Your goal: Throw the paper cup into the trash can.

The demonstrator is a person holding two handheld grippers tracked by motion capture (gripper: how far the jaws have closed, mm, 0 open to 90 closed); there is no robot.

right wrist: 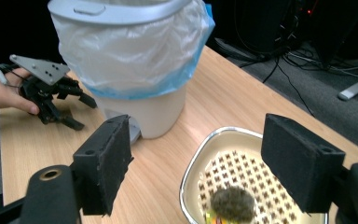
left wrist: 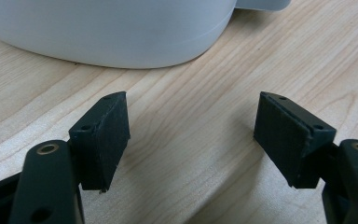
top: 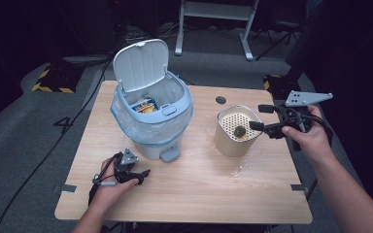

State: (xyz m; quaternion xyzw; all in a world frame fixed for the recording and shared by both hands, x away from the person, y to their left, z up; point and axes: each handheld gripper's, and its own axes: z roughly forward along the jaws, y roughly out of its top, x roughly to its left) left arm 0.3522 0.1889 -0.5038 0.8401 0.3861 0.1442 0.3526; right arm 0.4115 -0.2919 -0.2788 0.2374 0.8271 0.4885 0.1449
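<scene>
Dark room; bin (top: 153,119) contents (top: 144,106) half-hidden.

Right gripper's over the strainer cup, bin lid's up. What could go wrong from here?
1. The right gripper, jaws open, hovers at the rim of the tall strainer cup; a nudge could tip it.
2. The dark clump looks soft and may crumble when pinched.
3. The left gripper rests open beside the pedal bin, not holding it; a bump may shift the bin.

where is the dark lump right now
In the high view the dark lump lies on the perforated insert inside the cream container, right of the lined bin and just in front of the open right gripper.
</scene>
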